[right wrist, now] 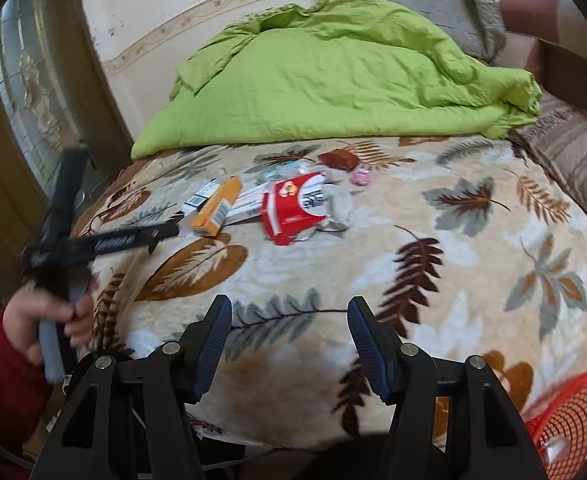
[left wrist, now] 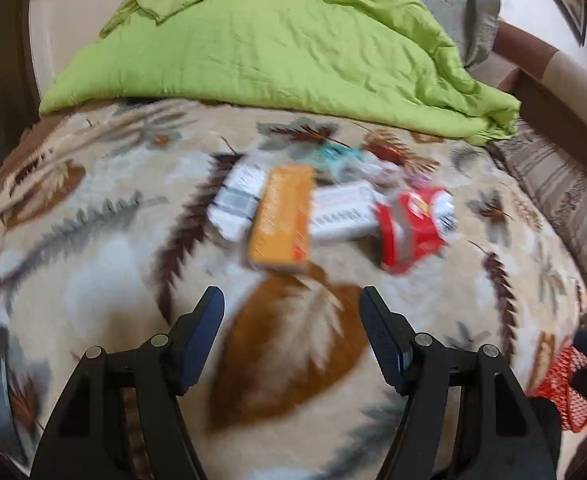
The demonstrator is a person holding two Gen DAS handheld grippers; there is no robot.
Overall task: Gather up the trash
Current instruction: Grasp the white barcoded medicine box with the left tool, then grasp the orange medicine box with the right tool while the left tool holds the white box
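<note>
1. Left wrist view: the left gripper (left wrist: 291,300) has its fingers spread wide and empty, poised over the leaf-patterned blanket (left wrist: 93,272) on the bed. The trash lies in a loose heap just ahead: an orange box (left wrist: 283,220) resting partly on white cartons (left wrist: 237,200), a red carton (left wrist: 413,228) beside them, and smaller wrappers behind. Blur smears the heap, so which pieces overlap is probably as described, not certain. The orange box is nearest and on top; take it first, straddling its narrow width.

2. Right wrist view: the right gripper (right wrist: 289,320) is also wide open and empty, well short of the heap. A red mesh basket (right wrist: 573,412) sits at the bed's near right edge, the likely drop point. Lift each piece clear so no neighbours are dragged.
</note>
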